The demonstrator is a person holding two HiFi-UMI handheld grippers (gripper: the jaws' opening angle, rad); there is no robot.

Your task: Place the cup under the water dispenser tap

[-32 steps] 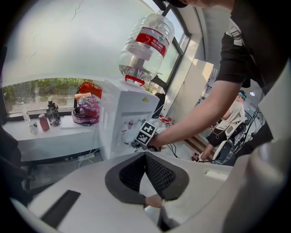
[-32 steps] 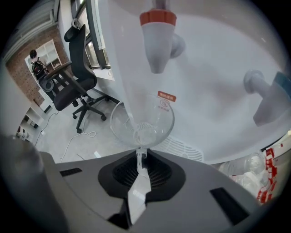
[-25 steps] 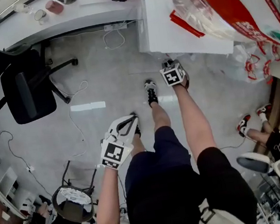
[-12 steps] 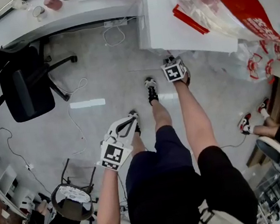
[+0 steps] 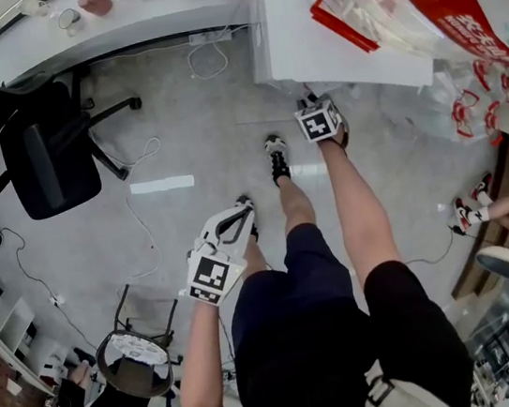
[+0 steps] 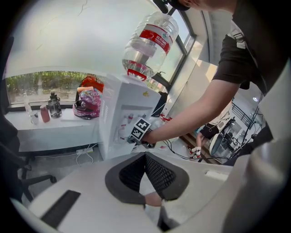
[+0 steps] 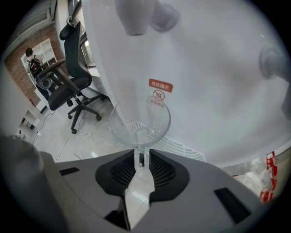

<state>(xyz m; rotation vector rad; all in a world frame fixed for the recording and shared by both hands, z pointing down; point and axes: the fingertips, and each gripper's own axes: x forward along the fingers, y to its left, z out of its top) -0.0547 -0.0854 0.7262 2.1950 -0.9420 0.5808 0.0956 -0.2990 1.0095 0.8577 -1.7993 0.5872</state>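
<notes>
Cup [image 7: 140,119] sits clamped by its wall in right hand-held gripper [image 7: 140,154], below tap [image 7: 135,20].

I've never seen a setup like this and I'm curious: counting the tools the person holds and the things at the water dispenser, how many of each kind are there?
hand-held grippers: 2
cup: 1
water dispenser: 1
water bottle: 1
Total: 5
</notes>
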